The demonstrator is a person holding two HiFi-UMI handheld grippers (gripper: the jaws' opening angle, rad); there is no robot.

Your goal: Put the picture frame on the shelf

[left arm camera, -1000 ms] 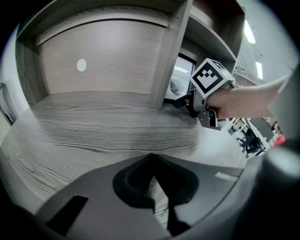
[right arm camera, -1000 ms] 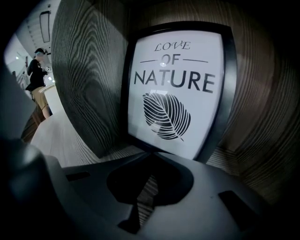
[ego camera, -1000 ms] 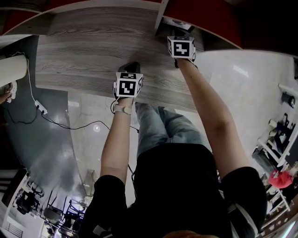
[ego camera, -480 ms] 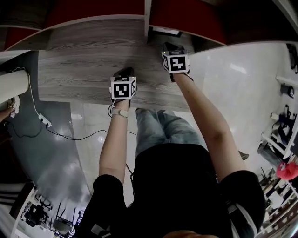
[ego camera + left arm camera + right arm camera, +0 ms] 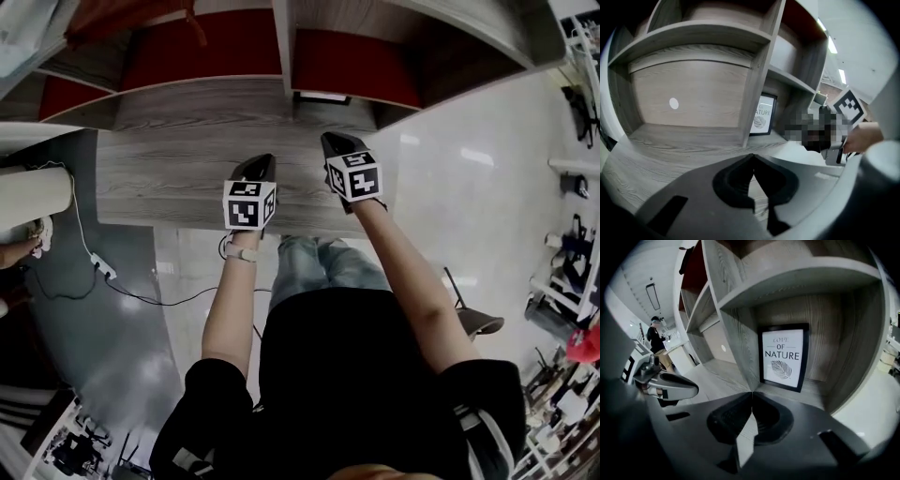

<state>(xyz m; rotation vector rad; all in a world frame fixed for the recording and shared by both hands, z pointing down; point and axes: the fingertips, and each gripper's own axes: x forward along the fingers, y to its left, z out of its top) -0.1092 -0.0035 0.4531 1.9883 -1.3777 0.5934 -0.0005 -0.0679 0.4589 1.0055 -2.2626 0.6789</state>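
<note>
The picture frame is black with a white "Love of Nature" leaf print. It stands upright at the back of a lower shelf compartment, just right of a divider, and nothing touches it. It also shows small in the left gripper view as the frame and in the head view as the frame. My right gripper is shut and empty, a short way in front of it. My left gripper is shut and empty too, over the grey wood ledge. Both grippers, left and right, hover side by side.
The shelf unit has grey wood boards, red back panels and several open compartments. A white cylinder and a cable with a power strip lie at the left on the floor. A person stands far off.
Both grippers have risen and drawn back from the shelf, the right one shifting left toward the other. The head view has tilted up, so more compartments show.
</note>
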